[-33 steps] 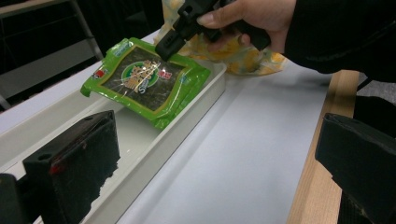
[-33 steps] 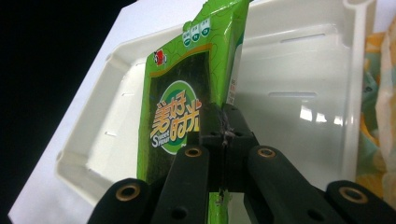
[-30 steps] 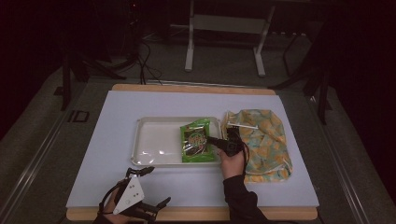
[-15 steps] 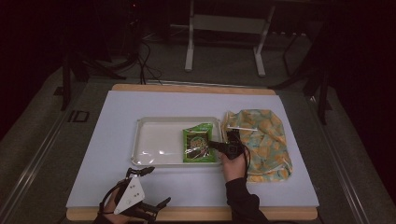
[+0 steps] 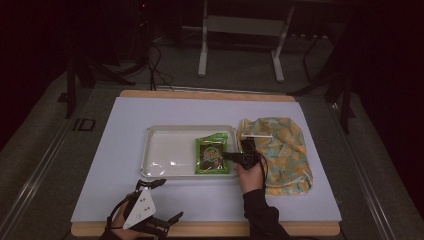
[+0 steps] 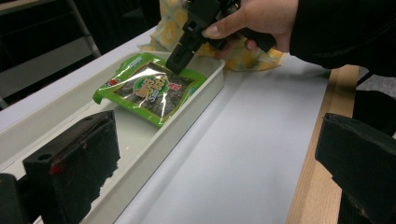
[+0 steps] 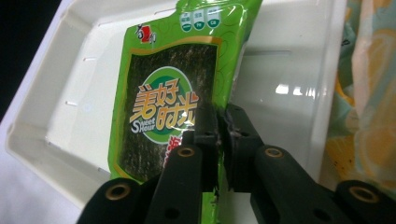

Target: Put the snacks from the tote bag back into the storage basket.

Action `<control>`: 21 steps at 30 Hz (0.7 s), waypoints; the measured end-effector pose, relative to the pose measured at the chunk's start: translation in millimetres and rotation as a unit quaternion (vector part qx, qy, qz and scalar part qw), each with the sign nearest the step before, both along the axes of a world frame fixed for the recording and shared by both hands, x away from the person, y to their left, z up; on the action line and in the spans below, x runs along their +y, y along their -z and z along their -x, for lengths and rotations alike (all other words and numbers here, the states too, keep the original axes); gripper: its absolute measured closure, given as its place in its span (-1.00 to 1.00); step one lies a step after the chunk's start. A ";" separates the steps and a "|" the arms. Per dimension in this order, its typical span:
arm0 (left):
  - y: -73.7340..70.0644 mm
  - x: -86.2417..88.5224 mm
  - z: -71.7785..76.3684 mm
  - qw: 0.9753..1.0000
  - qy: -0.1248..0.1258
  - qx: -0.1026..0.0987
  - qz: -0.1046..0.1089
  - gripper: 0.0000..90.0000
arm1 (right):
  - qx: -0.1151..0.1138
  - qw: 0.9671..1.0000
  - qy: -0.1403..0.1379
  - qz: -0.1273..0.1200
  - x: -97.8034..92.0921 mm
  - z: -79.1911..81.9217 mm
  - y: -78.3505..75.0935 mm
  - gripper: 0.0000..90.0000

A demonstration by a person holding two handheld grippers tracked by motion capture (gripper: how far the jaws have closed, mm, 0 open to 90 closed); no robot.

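Seaweed packet [image 7: 168, 93], lying at the right end of the white tray [image 5: 165, 150] and pinched along its edge by your right tool [image 7: 219, 135]: lower it flat before releasing, while your left tool [image 5: 150, 220], jaws spread, idles near the surface's [image 5: 310, 200] edge.

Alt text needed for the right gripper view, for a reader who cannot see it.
The right tool, jaws shut, pinches the edge of a green seaweed snack packet over a white tray. A yellow patterned cloth bag lies at the right edge.
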State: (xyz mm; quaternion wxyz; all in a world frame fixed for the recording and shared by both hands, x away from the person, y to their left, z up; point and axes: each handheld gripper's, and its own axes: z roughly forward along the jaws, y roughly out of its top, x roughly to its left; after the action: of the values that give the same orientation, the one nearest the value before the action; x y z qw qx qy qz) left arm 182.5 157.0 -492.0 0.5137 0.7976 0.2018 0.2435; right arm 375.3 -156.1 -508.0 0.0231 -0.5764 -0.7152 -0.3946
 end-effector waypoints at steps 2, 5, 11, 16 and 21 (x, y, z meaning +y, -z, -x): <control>-0.1 0.2 -0.1 1.000 0.000 0.000 0.001 -0.99 | 0.001 1.000 -0.001 0.003 0.4 -0.1 -0.2 0.85; -0.2 0.4 -0.1 1.000 -0.001 0.000 0.002 -0.99 | -0.002 1.000 -0.005 0.011 1.8 -1.0 -1.2 0.80; -0.1 0.4 -0.6 1.000 -0.001 0.000 0.002 -0.99 | -0.009 1.000 -0.009 0.016 2.8 -2.1 -6.0 0.62; -0.2 0.4 -0.4 1.000 -0.001 0.000 0.002 -0.99 | -0.020 0.999 -0.016 0.023 5.2 -1.1 -12.6 0.54; -0.3 0.5 -0.5 1.000 -0.001 -0.001 0.002 -0.99 | -0.036 0.998 -0.032 0.042 9.7 0.5 -23.0 0.44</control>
State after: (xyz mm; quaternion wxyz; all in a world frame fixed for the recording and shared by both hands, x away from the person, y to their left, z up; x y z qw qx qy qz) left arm 183.0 157.5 -491.7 0.5150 0.7963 0.2027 0.2442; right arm 374.8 -146.4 -485.0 -0.0146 -0.5387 -0.7499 -0.3838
